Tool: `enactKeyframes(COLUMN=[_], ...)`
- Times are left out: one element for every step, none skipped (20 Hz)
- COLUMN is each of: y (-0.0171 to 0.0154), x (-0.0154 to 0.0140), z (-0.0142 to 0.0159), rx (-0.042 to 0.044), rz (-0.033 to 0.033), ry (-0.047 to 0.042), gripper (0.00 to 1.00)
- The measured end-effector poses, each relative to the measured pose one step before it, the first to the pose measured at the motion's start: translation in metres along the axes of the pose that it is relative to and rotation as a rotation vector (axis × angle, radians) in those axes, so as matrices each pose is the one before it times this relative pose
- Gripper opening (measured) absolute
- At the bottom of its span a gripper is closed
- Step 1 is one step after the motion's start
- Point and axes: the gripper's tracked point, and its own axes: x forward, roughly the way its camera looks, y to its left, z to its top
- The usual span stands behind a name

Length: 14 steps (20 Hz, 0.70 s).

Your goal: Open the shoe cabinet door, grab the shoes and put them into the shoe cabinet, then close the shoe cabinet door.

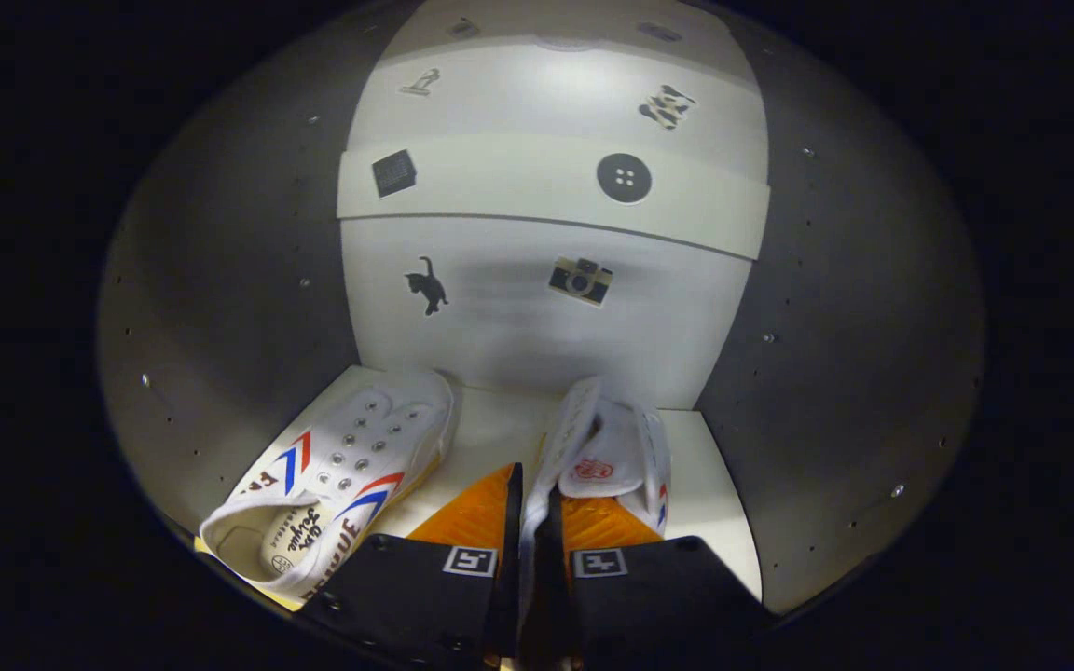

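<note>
From where I stand, the tongs point(533, 508) at the bottom centre of the frame are clenched on the side wall of the right shoe point(607, 447), 1 finger inside the shoe's opening and the other outside it, with only a thin gap between them. That shoe sits tilted just right of centre, its toe pointing toward the back panel point(537, 308) with the cat and camera stickers. The left shoe point(341, 475) already lies on the white shelf floor point(490, 438) at lower left, toe angled inward and apart from the held one. I'd judge the step in hand to be setting this 2nd shoe down inside the shoe cabinet point(220, 308). To do it well, lower it until the sole lies flat on the shelf, keep it parallel to its mate without nudging it, and push it deep enough that the heel clears the door line. Only then release, and draw straight back so the fingers don't drag the canvas edge along.
</note>
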Motion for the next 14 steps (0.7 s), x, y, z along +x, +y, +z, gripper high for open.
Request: enactKeyframes(y=[0.0082, 0.00669, 0.00248, -0.00383, 0.00119, 0.00425, 0.00364, 0.00162, -0.00285, -0.00448, 0.00098, 0.00412, 0.00282, 0.00391], x=[-0.00644, -0.00754, -0.00929, -0.01263, -0.01439, -0.01515, -0.01578, -0.01782, -0.01733, -0.01828, -0.01845, -0.01987, -0.0206, -0.02188], z=[-0.0014, 0.00001, 0.00178, 0.00131, 0.00307, 0.00286, -0.00063, 0.00044, 0.00212, 0.00224, 0.00361, 0.00418, 0.00217, 0.00306], rx=[0.00393, 0.00026, -0.00955, -0.01391, -0.00085, 0.017, 0.01874, 0.00987, 0.00479, 0.00473, 0.01607, 0.02251, 0.02349, 0.01036], rz=[0.01675, 0.0102, -0.00444, -0.03749, -0.01339, 0.01377, 0.01019, 0.00983, -0.00858, -0.01521, 0.00137, 0.01828, 0.01148, 0.01172], ry=[-0.00261, -0.00906, -0.02071, -0.01743, -0.02487, -0.02123, -0.01362, -0.01522, -0.01726, -0.02326, -0.02966, -0.02864, -0.01933, -0.01884], gripper=[0.24, 0.36, 0.49, 0.61, 0.74, 0.86, 0.94, 1.0, 0.99, 0.98, 0.98, 0.98, 0.98, 0.98])
